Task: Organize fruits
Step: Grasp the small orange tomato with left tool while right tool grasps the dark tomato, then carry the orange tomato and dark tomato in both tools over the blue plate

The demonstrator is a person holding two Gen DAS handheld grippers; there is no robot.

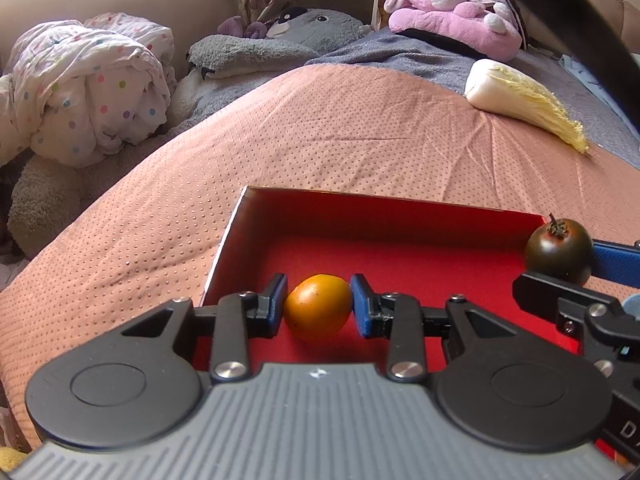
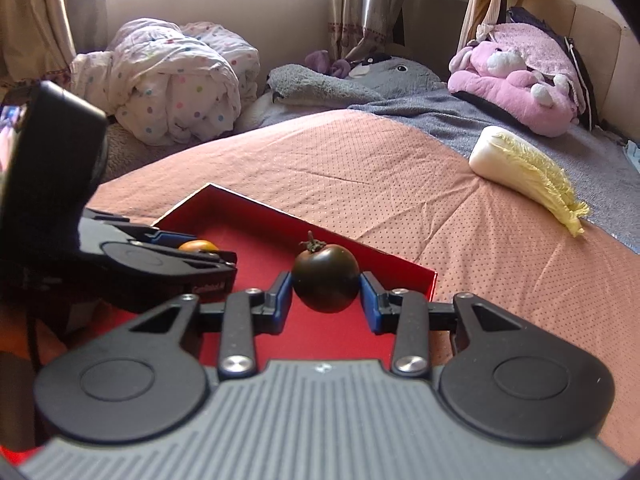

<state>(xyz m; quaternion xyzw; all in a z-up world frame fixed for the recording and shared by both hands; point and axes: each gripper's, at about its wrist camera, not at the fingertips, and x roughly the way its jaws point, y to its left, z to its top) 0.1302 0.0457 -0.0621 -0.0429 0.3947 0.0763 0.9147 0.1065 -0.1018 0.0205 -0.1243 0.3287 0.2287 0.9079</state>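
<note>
— Fruits, where are they?
— The orange fruit point(image 1: 318, 306) sits between the blue pads of the left gripper point(image 1: 319, 305), low over the near left corner of the red tray point(image 1: 360, 212).
— And the other?
— The right gripper point(image 2: 325, 300) clasps the dark tomato point(image 2: 325, 278) above the tray's right edge.

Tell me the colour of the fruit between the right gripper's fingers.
Very dark brown-green, almost black, with a dried stem: the dark tomato. It shows best in the right wrist view.
</note>
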